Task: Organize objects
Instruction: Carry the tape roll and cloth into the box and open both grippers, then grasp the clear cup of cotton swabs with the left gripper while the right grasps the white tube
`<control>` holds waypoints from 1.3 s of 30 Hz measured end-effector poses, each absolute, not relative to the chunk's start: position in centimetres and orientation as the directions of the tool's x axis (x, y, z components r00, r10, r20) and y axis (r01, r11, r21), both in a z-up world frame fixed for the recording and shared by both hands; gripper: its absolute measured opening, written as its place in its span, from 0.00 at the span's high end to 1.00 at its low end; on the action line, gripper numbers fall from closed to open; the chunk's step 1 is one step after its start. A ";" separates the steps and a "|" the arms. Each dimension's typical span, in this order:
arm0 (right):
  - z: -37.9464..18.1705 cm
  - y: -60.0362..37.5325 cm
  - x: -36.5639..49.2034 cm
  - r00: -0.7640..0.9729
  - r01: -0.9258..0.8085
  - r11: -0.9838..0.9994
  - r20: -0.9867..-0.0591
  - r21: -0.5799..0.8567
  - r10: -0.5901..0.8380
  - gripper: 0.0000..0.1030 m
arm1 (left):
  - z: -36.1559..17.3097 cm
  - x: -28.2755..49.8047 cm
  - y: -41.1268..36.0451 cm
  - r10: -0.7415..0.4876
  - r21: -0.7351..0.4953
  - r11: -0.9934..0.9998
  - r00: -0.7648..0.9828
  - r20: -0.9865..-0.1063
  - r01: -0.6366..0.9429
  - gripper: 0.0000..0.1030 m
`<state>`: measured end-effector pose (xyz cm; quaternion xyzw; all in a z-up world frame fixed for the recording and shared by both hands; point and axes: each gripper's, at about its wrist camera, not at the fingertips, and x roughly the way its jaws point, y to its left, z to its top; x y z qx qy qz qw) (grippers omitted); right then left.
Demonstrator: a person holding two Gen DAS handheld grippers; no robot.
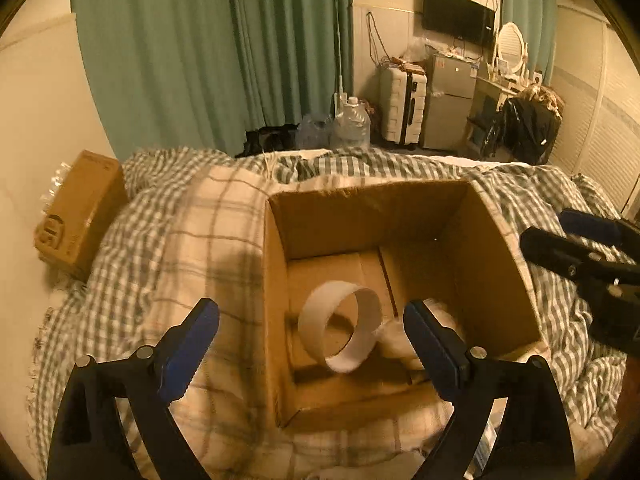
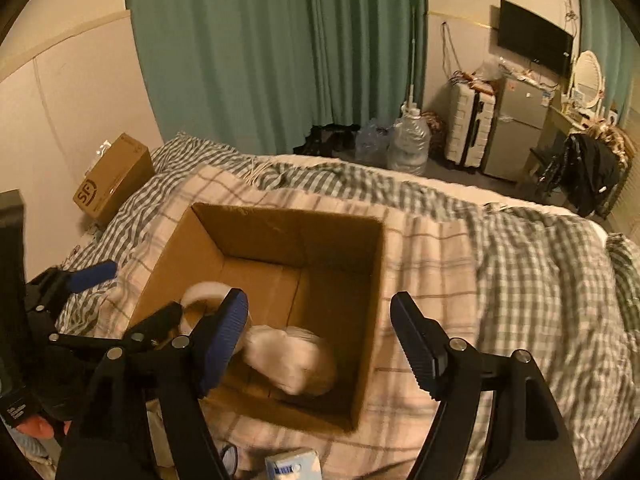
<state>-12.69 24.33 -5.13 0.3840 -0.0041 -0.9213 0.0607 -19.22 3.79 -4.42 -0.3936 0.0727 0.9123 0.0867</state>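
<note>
Left wrist view: left gripper (image 1: 312, 322) spread wide, nothing between its fingers, poised over open cardboard box (image 1: 276, 280) on checked blanket (image 1: 176, 240); tape roll (image 1: 340, 330) tilted inside, beside soft white bundle (image 1: 394, 338).

Right wrist view: right gripper (image 2: 320, 330) likewise released and bare above same box (image 2: 368, 320); bundle (image 2: 292, 358) on box floor, roll (image 2: 202, 294) behind left finger.

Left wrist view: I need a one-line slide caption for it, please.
Open left gripper above a cardboard box on a checked blanket, a white tape roll inside.
</note>
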 end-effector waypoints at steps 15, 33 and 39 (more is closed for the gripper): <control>5.2 23.0 1.5 -0.802 0.105 -0.994 -0.591 -0.008 -0.080 0.25 | 4.6 -8.2 -0.7 0.089 0.007 -0.993 -0.779 -0.621 -0.120 0.02; -2.5 21.5 9.6 -0.727 0.153 -0.988 -0.681 -0.035 -0.088 0.25 | -3.2 -0.8 -0.5 0.062 0.027 -0.993 -0.698 -0.713 -0.116 0.02; -7.6 21.6 8.6 -0.650 0.154 -0.988 -0.753 0.006 -0.106 0.25 | -7.4 0.8 1.6 0.105 0.036 -0.977 -0.622 -0.776 -0.210 0.02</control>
